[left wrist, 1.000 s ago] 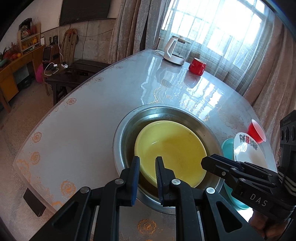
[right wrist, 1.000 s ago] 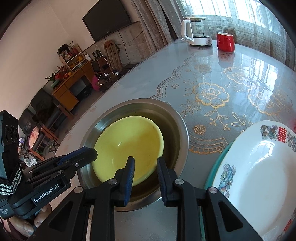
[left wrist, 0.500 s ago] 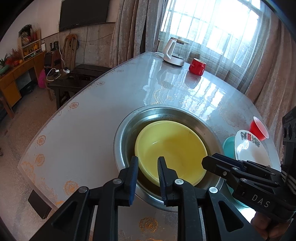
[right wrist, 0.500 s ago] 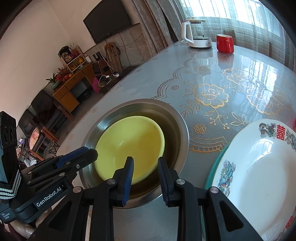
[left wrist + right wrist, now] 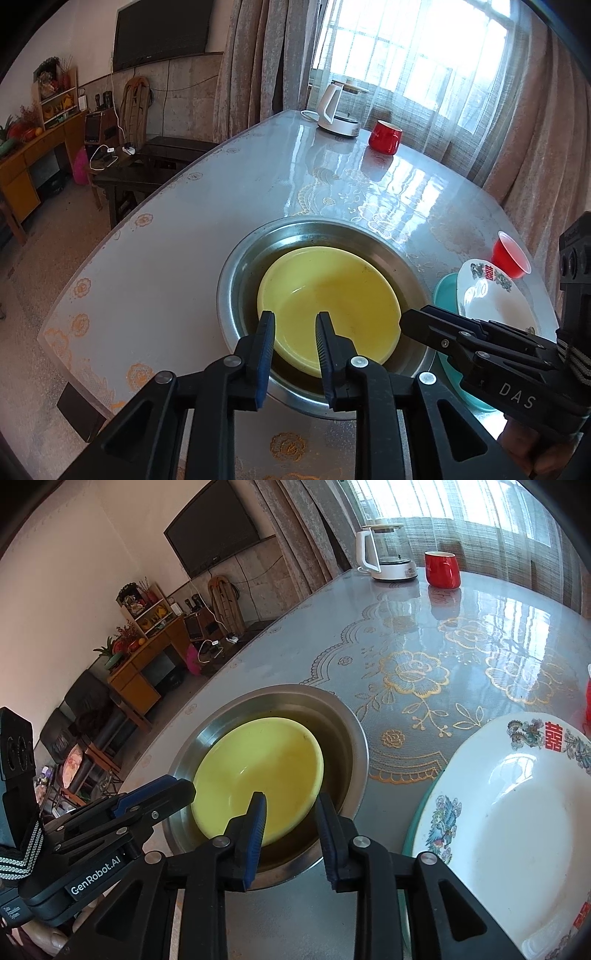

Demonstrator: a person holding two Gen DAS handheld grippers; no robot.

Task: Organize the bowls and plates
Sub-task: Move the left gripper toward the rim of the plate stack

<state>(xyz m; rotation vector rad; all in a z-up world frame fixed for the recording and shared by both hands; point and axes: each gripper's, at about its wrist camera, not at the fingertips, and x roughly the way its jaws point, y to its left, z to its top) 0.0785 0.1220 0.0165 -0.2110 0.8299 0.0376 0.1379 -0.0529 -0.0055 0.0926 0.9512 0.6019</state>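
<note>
Reading "DAS" on right gripper (image 5: 413, 321), "GenRobot.AI" left gripper (image 5: 184, 788)

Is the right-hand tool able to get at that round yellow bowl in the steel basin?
Probably yes. The right tool hangs just above the round yellow bowl in the steel basin, nothing between them; the left tool sits aside.

Left gripper (image 5: 294, 328), right gripper (image 5: 290, 808): fingers slightly apart, empty.
</note>
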